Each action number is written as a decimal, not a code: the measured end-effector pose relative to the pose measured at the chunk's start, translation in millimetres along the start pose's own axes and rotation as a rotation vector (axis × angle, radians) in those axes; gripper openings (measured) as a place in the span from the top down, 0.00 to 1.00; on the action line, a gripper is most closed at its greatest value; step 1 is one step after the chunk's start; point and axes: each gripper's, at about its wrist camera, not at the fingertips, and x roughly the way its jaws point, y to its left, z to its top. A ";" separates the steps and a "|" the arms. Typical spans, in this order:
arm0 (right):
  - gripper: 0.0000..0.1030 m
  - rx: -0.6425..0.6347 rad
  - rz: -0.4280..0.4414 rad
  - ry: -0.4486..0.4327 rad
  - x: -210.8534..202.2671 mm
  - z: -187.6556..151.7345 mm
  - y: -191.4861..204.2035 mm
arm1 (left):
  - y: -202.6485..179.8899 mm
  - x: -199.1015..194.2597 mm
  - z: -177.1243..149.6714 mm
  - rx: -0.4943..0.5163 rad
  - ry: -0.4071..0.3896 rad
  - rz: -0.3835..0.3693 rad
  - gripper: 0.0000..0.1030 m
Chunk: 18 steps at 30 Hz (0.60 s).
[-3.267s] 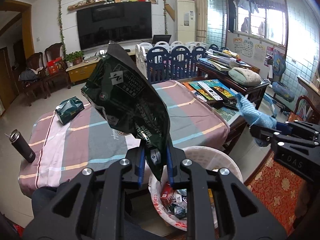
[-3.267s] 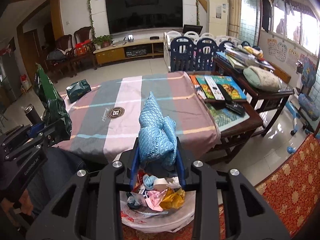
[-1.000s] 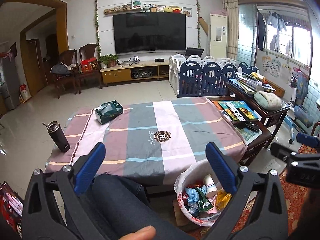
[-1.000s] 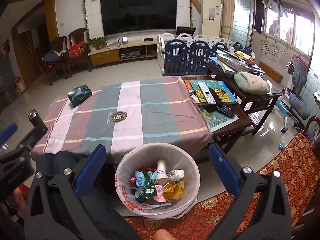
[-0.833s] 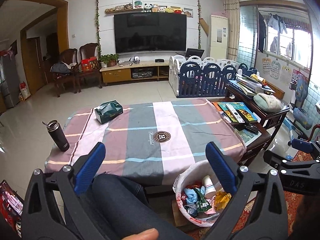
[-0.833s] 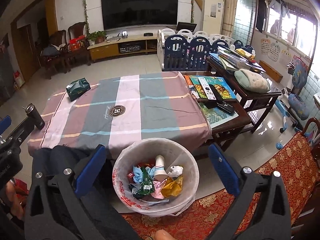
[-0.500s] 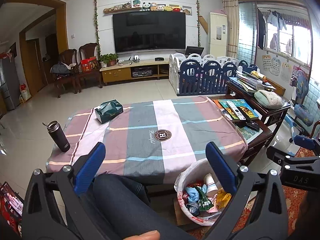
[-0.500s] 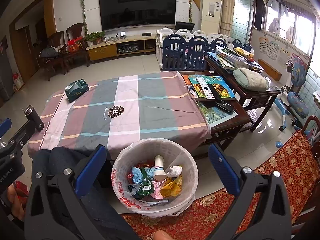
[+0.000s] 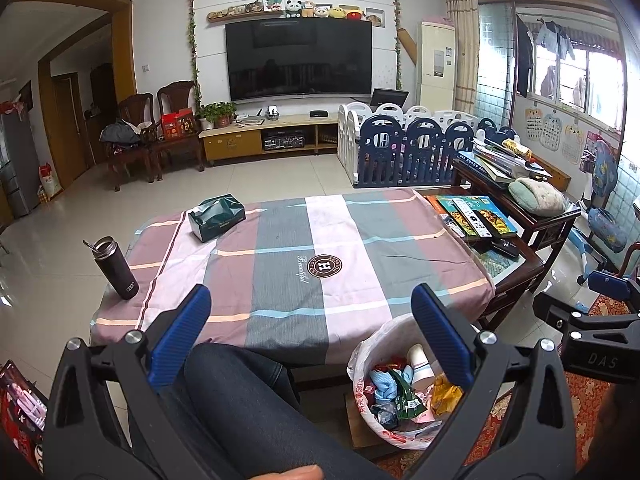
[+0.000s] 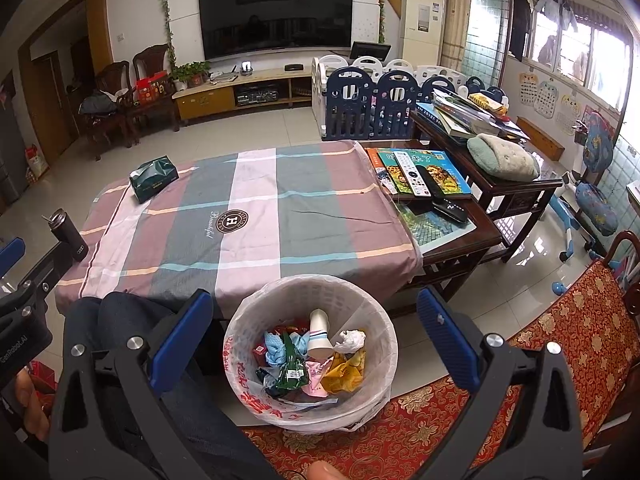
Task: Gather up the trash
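A white bin with a plastic liner (image 10: 372, 396) stands on the floor in front of the table. It holds a green wrapper (image 10: 292, 372), blue crumpled trash (image 10: 274, 350), a paper cup (image 10: 319, 334) and other wrappers. The bin also shows in the left wrist view (image 9: 362, 360). My right gripper (image 10: 314, 340) is open and empty above the bin. My left gripper (image 9: 310, 336) is open and empty above the person's knee, left of the bin.
A table with a striped cloth (image 9: 280, 264) holds a green tissue pack (image 9: 216, 218) and a dark flask (image 9: 116, 268). A side table (image 10: 448, 216) with books and remotes stands at the right. A red patterned rug (image 10: 400, 440) lies under the bin.
Since 3.3 s ago both grippers have opened and let go; the green wrapper and blue trash now lie in the bin. Over the last second both grippers barely moved.
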 end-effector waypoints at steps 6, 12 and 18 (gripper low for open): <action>0.03 0.000 0.000 0.001 0.0 0.0 0.4 | -0.6 1.1 -1.7 0.000 0.006 -0.005 0.03; 0.03 -0.003 -0.001 -0.001 -0.9 -0.5 1.9 | 0.0 2.9 -3.2 0.002 0.015 -0.009 0.03; 0.03 -0.002 -0.002 -0.001 -0.6 -0.8 2.0 | -2.2 4.8 -4.4 0.012 0.028 -0.017 0.03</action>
